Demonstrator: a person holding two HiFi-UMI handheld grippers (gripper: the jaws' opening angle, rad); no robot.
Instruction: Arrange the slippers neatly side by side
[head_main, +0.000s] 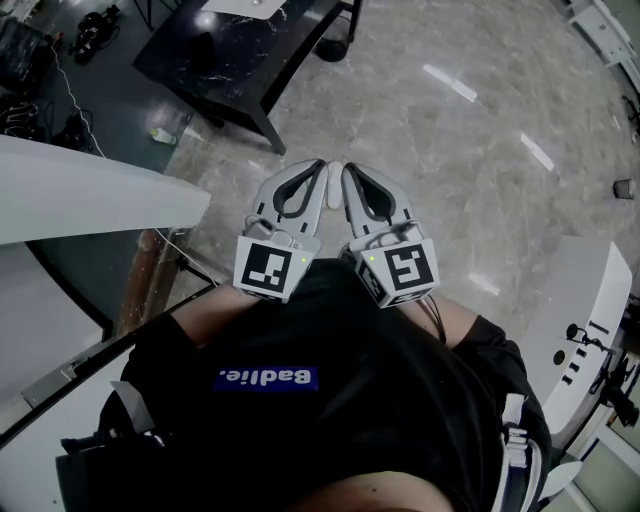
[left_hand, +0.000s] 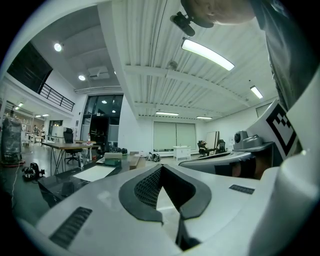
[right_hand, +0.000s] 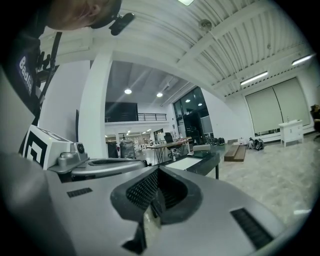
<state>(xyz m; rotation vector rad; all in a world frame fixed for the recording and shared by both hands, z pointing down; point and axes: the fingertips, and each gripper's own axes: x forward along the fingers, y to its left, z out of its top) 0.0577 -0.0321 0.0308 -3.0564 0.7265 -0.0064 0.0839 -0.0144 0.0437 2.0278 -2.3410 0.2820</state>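
I'm holding left tongs (head_main: 318, 172) and right tongs (head_main: 348, 172) level, both closed, empty, tips near each other. Slippers showing in no view. Risk: searching blind, tongs knocking together or clipping dark table (head_main: 240, 70).

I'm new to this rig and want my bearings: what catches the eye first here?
The left gripper and right gripper sit side by side before the person's black shirt, both shut and empty, tips close together. A dark table stands at the upper left on the glossy marble floor.
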